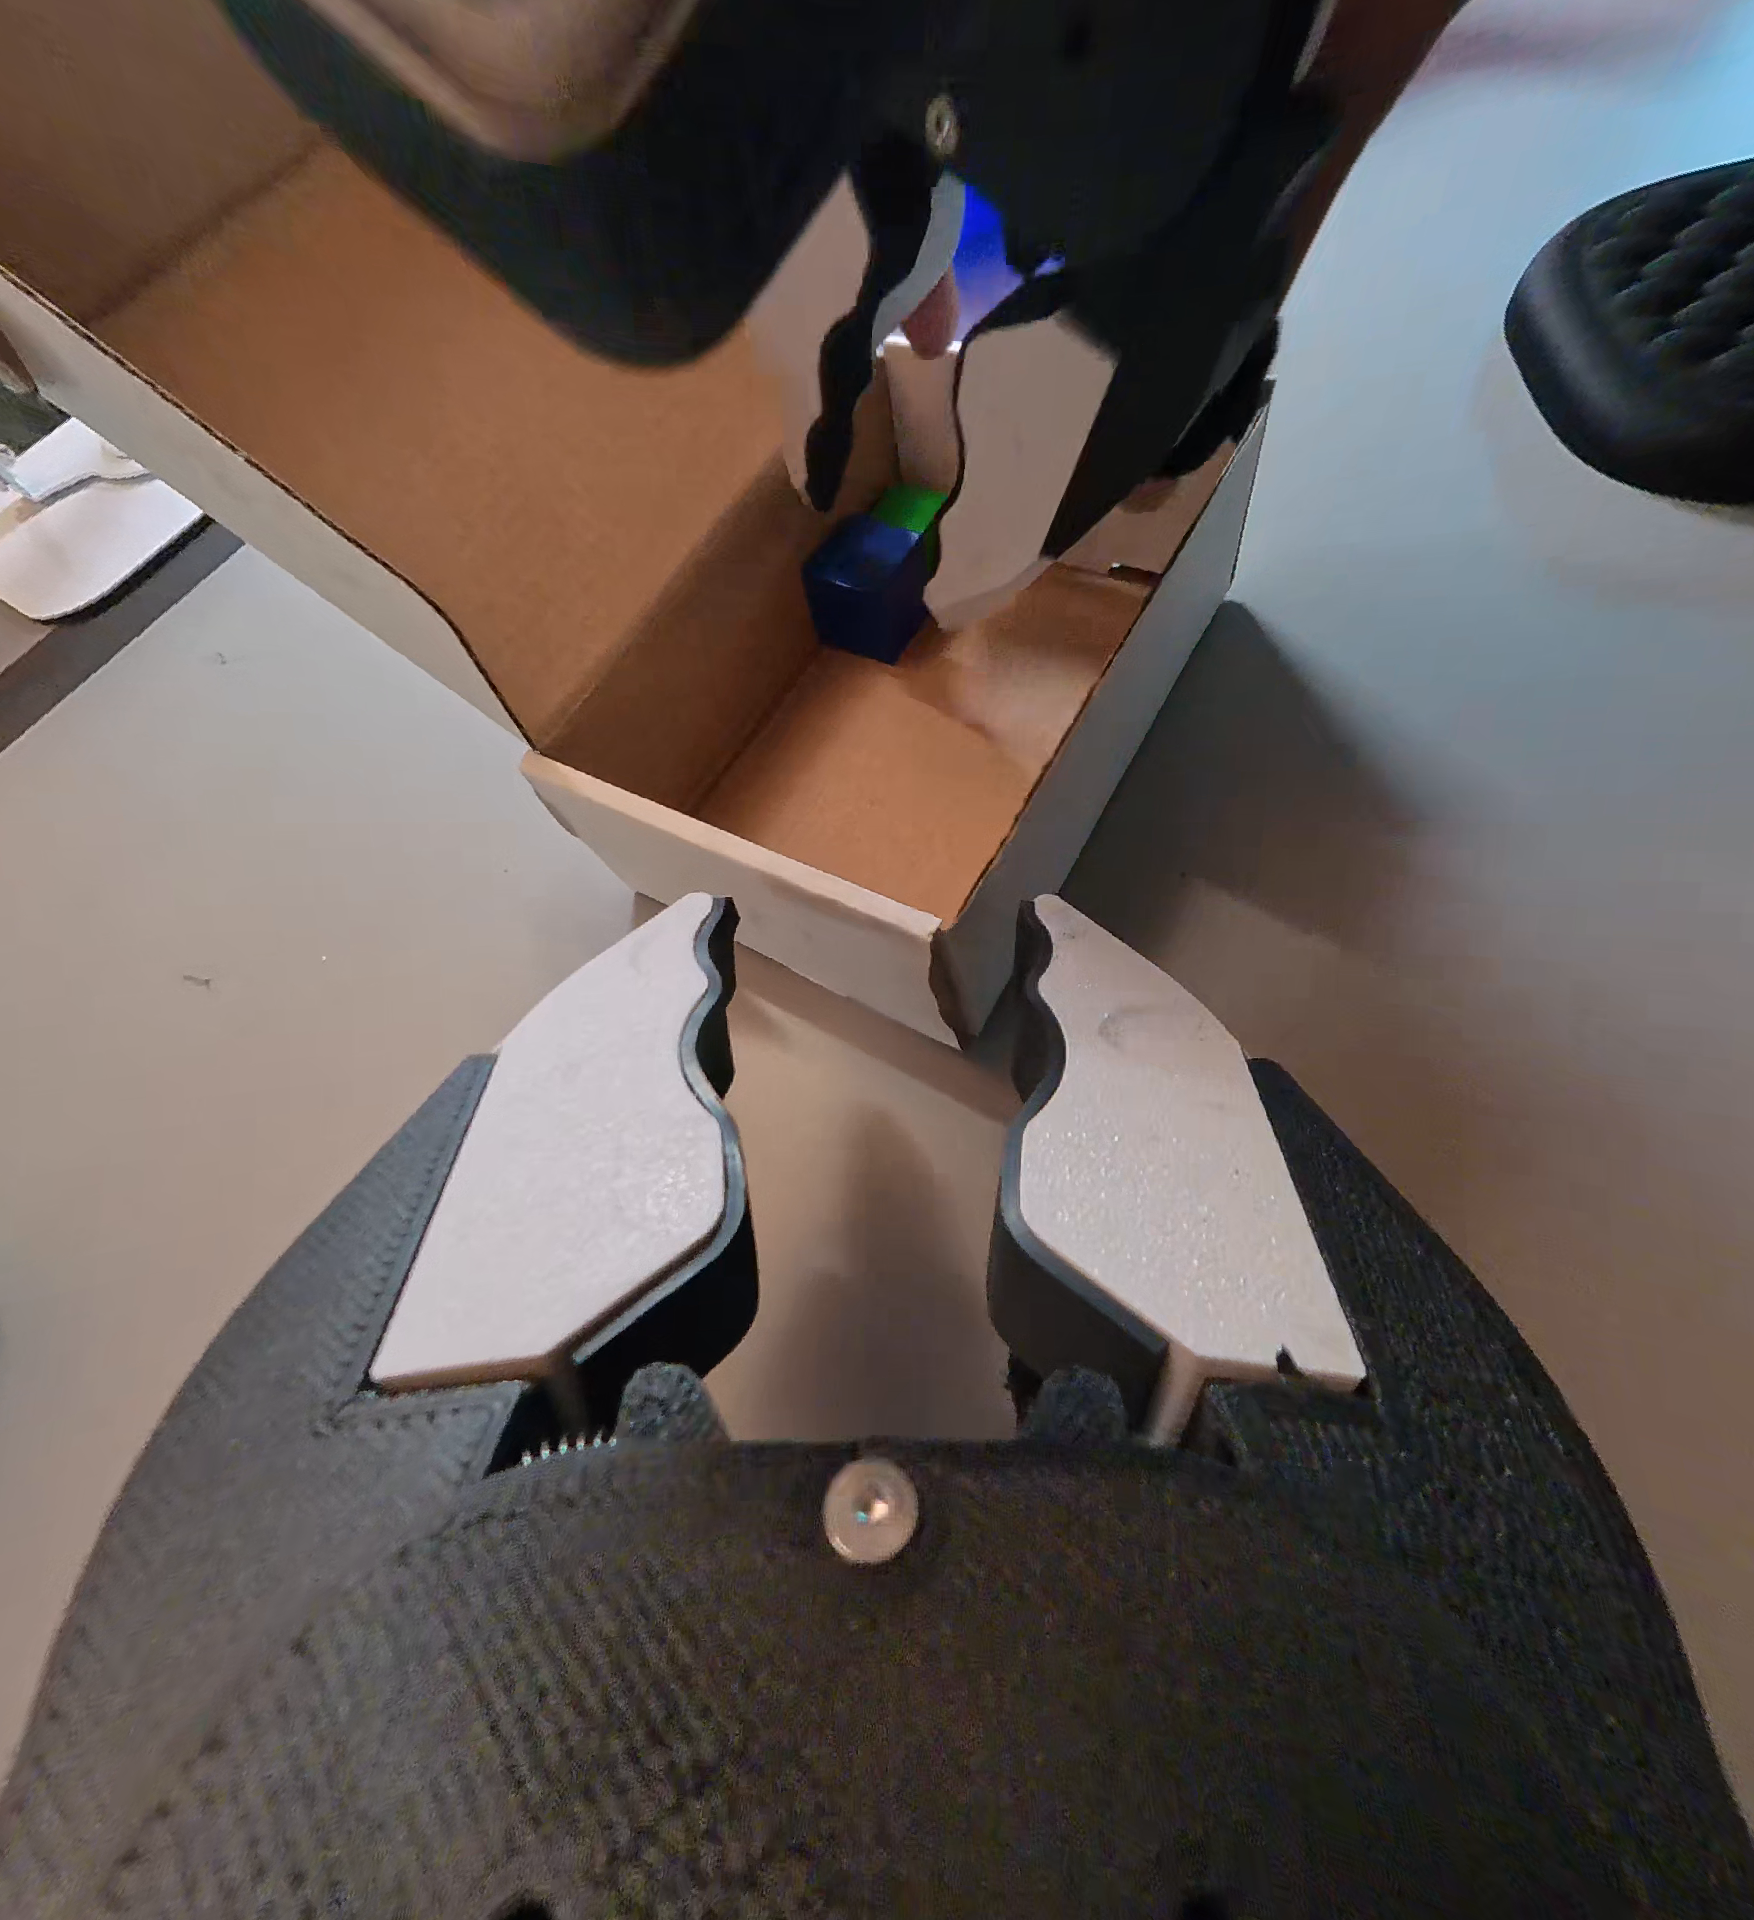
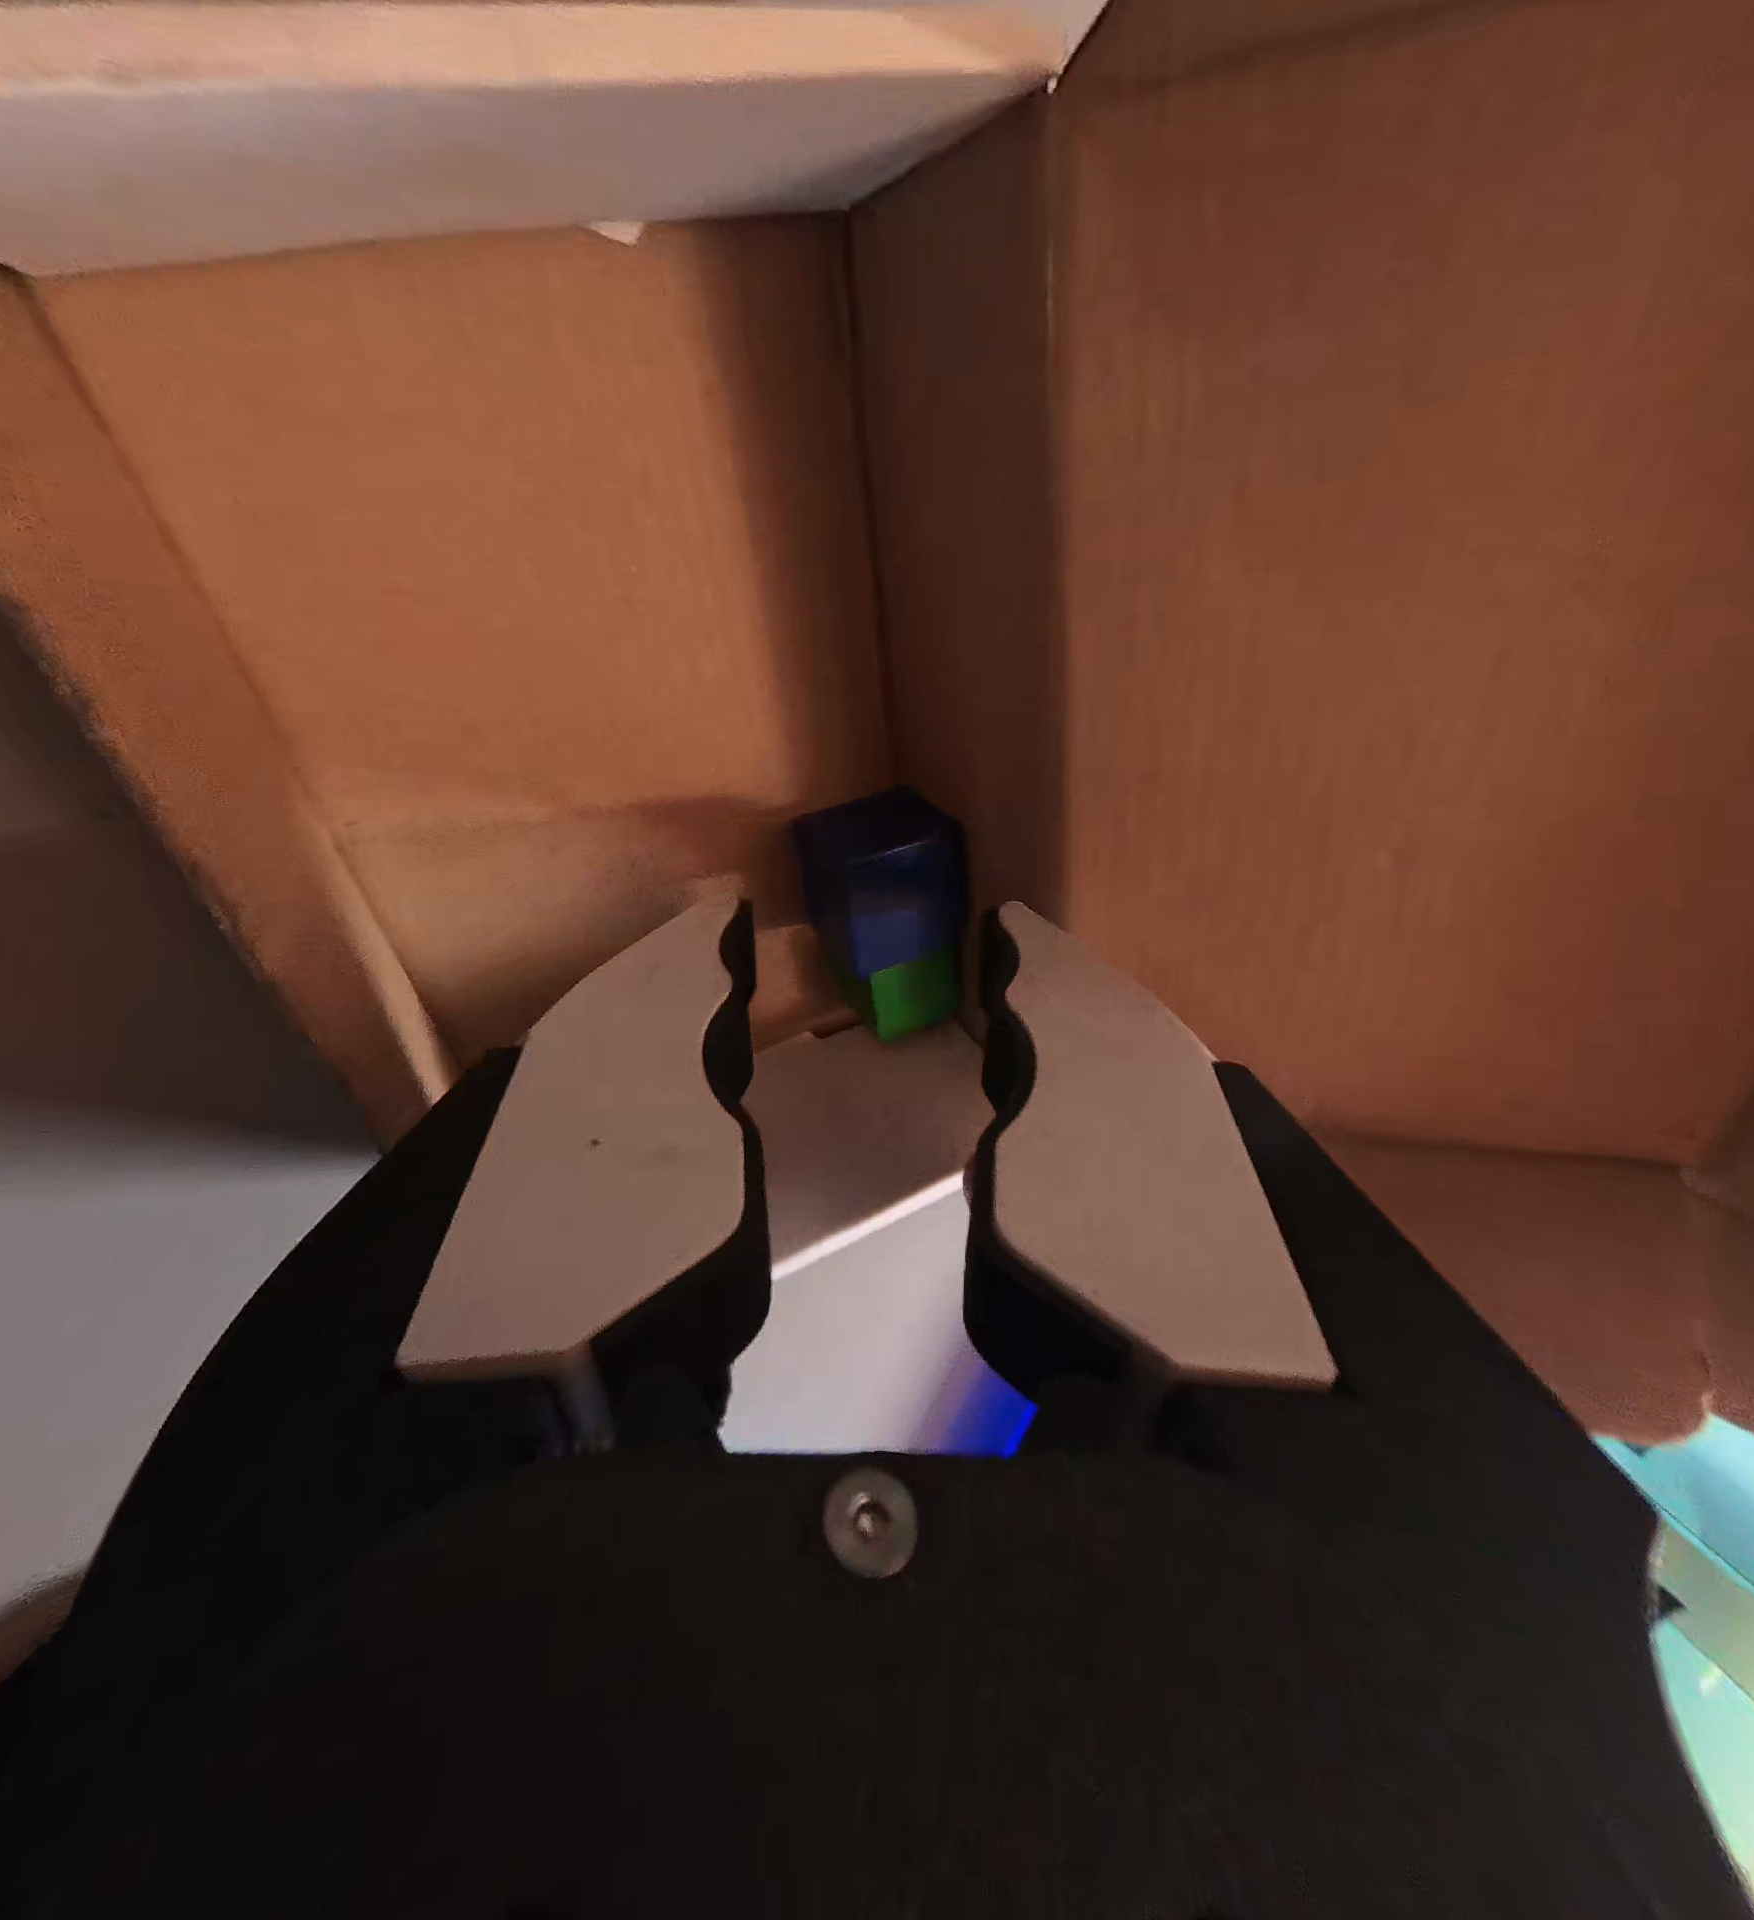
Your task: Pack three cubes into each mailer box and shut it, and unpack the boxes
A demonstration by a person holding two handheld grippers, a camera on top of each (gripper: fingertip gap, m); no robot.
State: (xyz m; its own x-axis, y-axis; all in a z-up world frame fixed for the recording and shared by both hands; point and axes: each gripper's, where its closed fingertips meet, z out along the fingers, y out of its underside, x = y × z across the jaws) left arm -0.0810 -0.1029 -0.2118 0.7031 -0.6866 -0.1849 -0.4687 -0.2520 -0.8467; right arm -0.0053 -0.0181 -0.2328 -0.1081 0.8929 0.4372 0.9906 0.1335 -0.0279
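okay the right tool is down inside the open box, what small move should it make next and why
Probably ease the right tool forward and down to straddle the green cube. The tool is open and empty, and the green cube sits nearest it in the box corner, against the blue cube. The left tool waits open outside.

No legible text, labels, nos. or signs anywhere in either view.

A pale grey tabletop (image 1: 281,831) is carrying an open mailer box (image 1: 831,914); a white stand base (image 1: 42,540) is sitting at its left edge.
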